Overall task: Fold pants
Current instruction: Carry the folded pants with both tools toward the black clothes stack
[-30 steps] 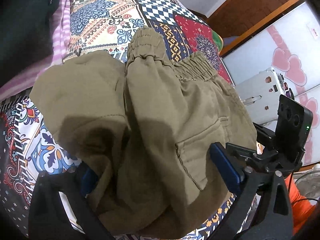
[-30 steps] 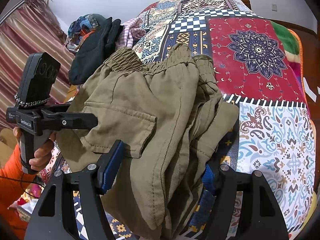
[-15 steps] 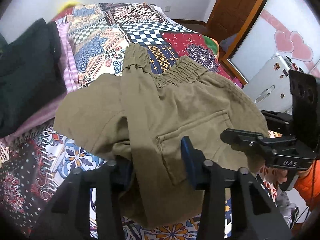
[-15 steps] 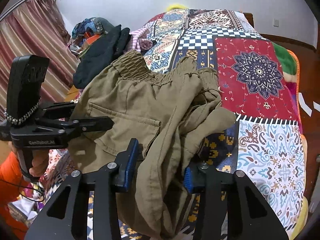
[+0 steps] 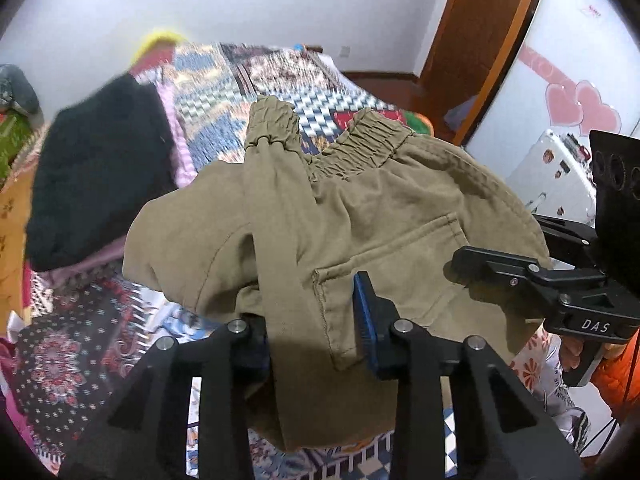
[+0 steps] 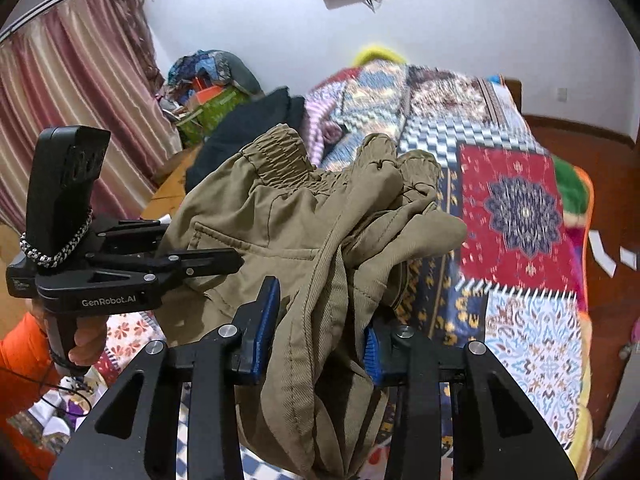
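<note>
Currently the pants [image 5: 360,216], olive twill with a gathered elastic waistband and patch pocket, hang bunched above the patchwork quilt [image 6: 516,208] in frame centre. Long axis runs from lower frame toward the upper centre, waistband and ribbed cuffs at the far end. Left gripper [image 5: 308,320] has just been closing; its blue pads pinch cloth. Right gripper [image 6: 320,328] clamps a thick twisted fold.

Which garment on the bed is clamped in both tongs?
The olive pants, bunched between both tongs; the black garment and striped pink one lie untouched on the quilt.
</note>
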Available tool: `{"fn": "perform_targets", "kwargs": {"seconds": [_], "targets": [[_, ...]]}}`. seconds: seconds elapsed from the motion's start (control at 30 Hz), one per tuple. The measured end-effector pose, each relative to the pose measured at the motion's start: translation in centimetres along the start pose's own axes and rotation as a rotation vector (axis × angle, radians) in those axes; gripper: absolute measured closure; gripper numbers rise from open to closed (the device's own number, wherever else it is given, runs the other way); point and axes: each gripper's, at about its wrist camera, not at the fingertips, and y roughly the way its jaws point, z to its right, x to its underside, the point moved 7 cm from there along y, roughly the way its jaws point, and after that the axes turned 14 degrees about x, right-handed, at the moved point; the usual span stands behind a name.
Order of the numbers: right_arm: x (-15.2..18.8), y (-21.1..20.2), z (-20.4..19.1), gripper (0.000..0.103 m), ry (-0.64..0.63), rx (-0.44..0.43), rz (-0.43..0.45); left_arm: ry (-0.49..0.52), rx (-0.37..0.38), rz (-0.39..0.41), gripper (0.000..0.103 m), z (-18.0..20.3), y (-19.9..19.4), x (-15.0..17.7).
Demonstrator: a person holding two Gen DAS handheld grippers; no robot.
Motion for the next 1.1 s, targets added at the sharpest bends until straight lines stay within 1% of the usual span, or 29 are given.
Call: {"fn": "perform_targets", "kwargs": {"seconds": [0.27, 0.4, 0.57, 0.73, 0.87, 1.0, 1.1], "targets": [[-4.5, -1.6, -3.4, 0.069, -0.04, -0.015, 0.095, -0.019, -0.049, 0.117, 0.07, -1.7, -5.7, -2.1], [-7.6, -1.5, -5.7, 0.069, -0.064, -0.031, 0.143, -0.026, -0.087, 0.164, 0.07, -3.5, -8.1, -3.8], [-10.7, -0.5, -8.2, 0.069, -0.101, -0.049, 0.19, -0.042, -0.13, 0.226, 0.07, -6.9, -10.9, -5.8], [-13.8, 1.7, -11.0, 0.069, -0.132, -0.071, 0.226, -0.069, -0.171, 0.274, 0.07, -11.2, -12.7, -7.1], [-16.3, 5.0, -12.9, 0.069, -0.13, -0.091, 0.239, -0.09, -0.203, 0.302, 0.07, -15.1, -13.2, -8.3], [-18.0, 8.3, -14.2, 0.069, -0.124, -0.1, 0.234, -0.12, -0.23, 0.297, 0.07, -19.6, -12.3, -9.4], [-19.2, 11.8, -15.0, 0.069, -0.126, -0.101, 0.221, -0.153, -0.235, 0.294, 0.07, -23.5, -10.9, -10.0]]}}
